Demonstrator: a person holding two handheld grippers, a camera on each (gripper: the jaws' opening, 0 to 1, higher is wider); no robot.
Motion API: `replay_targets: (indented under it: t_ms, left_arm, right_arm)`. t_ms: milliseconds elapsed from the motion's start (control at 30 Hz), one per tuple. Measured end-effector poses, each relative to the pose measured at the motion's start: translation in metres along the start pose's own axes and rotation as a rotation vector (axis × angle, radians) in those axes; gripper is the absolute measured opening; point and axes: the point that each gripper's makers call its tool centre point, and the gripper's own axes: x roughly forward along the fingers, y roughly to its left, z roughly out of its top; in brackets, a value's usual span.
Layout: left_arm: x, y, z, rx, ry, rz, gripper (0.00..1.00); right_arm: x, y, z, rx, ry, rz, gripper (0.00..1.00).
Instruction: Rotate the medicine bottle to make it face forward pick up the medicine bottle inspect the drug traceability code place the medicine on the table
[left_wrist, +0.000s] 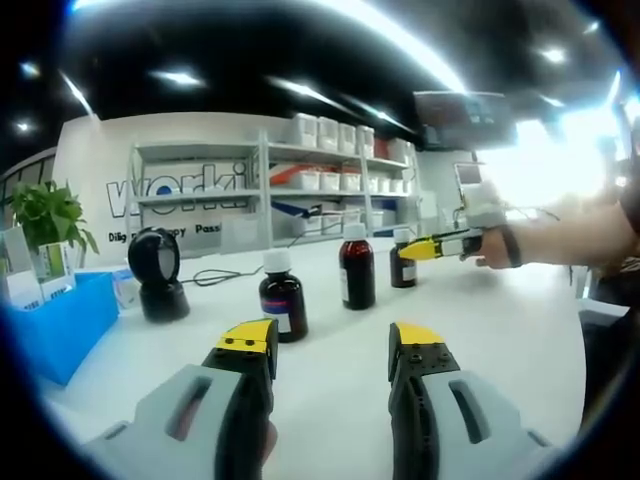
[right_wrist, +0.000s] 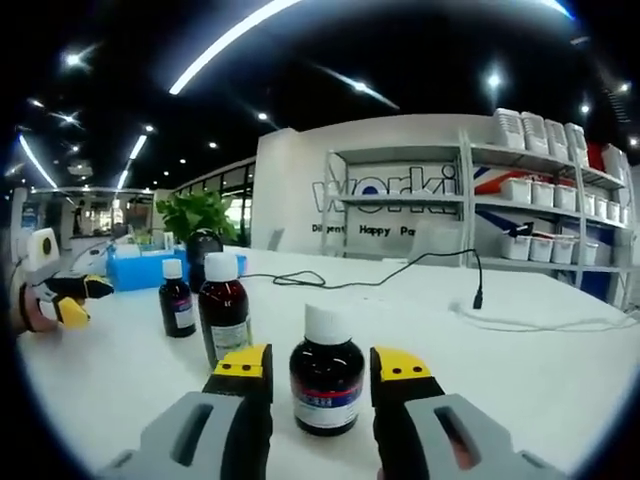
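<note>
Dark brown glass with white caps: three medicine bottles stand on the white desk (right_wrist: 560, 390). In the right gripper view, the nearest medicine bottle (right_wrist: 326, 384) stands upright at 12 o'clock from the right hand-held gripper (right_wrist: 320, 362), between its two yellow-tipped jaws. The jaws are wide apart and there is a gap on each side of the glass, so the right hand-held gripper holds nothing yet. The blue and white label of this bottle shows toward the camera. At 10 o'clock from it stand the second bottle (right_wrist: 224, 310) and, further, the third bottle (right_wrist: 176, 298).

In the left gripper view, the left hand-held gripper (left_wrist: 331, 338) is also open and empty. It hangs low over the desk, with a bottle (left_wrist: 281, 296) ahead of its left jaw at 11 o'clock. The black scanner (left_wrist: 156, 275) stands at 10 o'clock, near the blue bin (left_wrist: 60, 325).

I judge that the step in hand is the approach for turning or picking up the nearest medicine bottle. Its label seems to face forward already, so the rotation may be small or not needed; I cannot tell this for sure. The next move calls for closing the right jaws evenly on the round body, below the cap, and with care, because smooth glass can slip or tip. After that the bottle should be lifted straight, so the neighbours are not touched.
</note>
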Motion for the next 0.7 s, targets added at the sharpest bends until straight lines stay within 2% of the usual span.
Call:
replay_targets:
  t_ms: [200,433,700]
  left_arm:
    - [0.0,0.002,-0.001,0.005,0.005,0.005,0.35]
    - [0.0,0.001,-0.001,0.006,0.006,-0.001,0.35]
    - [-0.001,0.0,-0.001,0.003,0.007,0.004,0.35]
  right_arm:
    - [-0.002,-0.008,0.01,0.007,-0.046,-0.039,0.45]
    - [-0.016,-0.018,0.035,0.02,-0.094,-0.071,0.44]
    - [-0.018,0.005,0.072,0.02,-0.161,-0.041,0.44]
